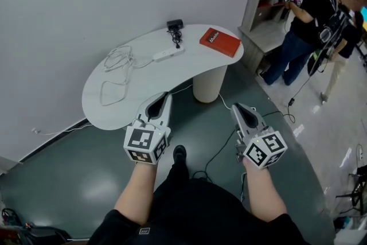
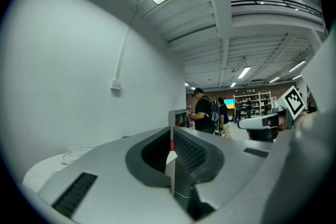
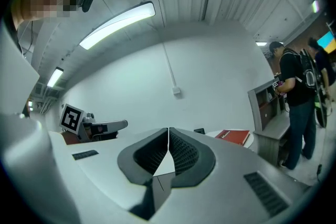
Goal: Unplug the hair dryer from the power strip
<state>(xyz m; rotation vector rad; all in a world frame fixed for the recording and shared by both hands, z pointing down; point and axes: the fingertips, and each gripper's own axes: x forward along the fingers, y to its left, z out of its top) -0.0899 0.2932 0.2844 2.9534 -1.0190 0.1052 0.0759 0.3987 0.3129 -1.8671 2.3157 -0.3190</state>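
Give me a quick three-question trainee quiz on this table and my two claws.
1. True or false: the left claw and the right claw are both shut and empty.
2. Which lies at the right end of the table in the head view? A: red book. B: mug. C: kettle.
3. What colour is the power strip?
Key: 1 true; 2 A; 3 white.

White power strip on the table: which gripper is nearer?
Left. The left gripper hangs just short of the white power strip; the right gripper is farther off, over the floor.
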